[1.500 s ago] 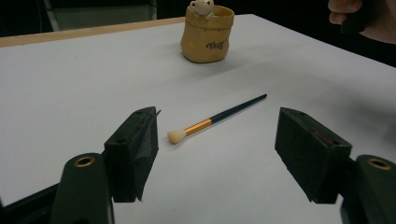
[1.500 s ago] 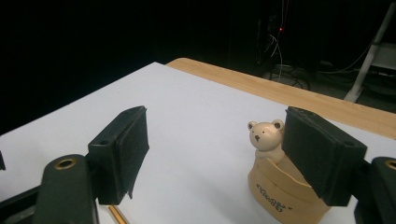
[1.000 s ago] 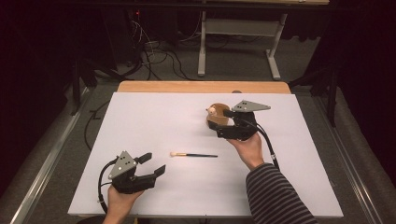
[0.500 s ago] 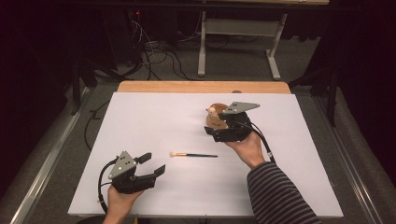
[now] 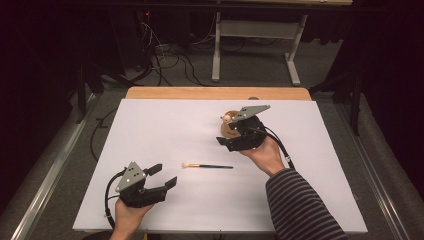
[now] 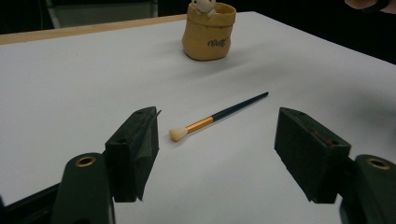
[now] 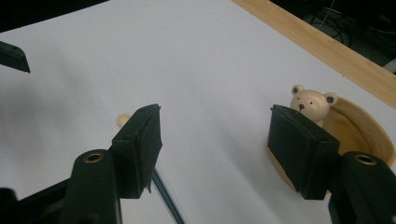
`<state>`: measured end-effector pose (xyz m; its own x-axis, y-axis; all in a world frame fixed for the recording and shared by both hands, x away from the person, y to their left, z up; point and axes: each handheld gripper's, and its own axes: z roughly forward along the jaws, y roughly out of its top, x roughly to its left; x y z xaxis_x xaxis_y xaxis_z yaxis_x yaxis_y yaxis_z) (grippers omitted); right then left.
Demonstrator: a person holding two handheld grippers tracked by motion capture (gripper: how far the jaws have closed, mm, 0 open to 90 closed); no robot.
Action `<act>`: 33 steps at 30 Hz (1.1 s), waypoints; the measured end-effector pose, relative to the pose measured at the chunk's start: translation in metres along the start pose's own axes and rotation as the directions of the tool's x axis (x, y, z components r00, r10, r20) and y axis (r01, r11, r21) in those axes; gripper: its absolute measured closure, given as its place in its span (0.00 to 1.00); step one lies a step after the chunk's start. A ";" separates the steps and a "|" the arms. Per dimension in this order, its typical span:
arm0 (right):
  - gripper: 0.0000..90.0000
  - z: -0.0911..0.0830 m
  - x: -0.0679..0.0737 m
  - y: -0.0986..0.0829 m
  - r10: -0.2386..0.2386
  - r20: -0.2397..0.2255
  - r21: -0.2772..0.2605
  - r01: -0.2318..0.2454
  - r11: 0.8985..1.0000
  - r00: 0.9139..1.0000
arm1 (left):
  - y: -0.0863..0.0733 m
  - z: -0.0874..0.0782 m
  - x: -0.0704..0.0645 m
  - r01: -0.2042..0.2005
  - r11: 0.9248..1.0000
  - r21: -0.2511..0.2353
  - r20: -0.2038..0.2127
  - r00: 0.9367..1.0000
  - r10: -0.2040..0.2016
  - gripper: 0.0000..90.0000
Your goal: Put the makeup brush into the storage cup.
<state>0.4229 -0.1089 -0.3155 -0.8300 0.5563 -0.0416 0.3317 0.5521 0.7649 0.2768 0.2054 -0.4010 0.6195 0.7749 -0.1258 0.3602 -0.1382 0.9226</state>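
Jaws hide paintbrush (image 7: pixel 123 120) handle, bear pot (image 7: pixel 348 128) side.

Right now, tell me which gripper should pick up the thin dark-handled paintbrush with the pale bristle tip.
Probably the left gripper. Its jaws stand open and aimed at the thin dark-handled paintbrush, which lies flat on the white table just ahead. The right gripper, also open, hovers by the tan bear-topped pot.

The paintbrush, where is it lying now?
In the high view the paintbrush lies near the middle of the white table, between the two grippers, bristles toward the left.
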 end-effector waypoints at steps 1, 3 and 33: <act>0.41 0.000 0.000 0.001 -0.010 -0.001 0.004 0.010 1.000 1.000 | 0.000 0.000 0.000 0.000 1.000 -0.001 0.000 1.000 0.000 0.35; 0.41 0.001 0.002 0.003 -0.020 -0.004 0.019 0.020 1.000 1.000 | 0.000 0.000 0.000 -0.003 1.000 -0.001 0.001 1.000 0.003 0.35; 0.48 0.032 0.016 0.021 -0.152 -0.125 0.302 0.183 0.936 0.980 | 0.000 -0.001 0.001 -0.007 1.000 -0.014 0.001 1.000 0.007 0.34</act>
<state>0.4308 -0.0688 -0.3209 -0.9202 0.3840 -0.0763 0.2937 0.8060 0.5140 0.2765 0.2063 -0.4008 0.6230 0.7730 -0.1196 0.3460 -0.1352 0.9284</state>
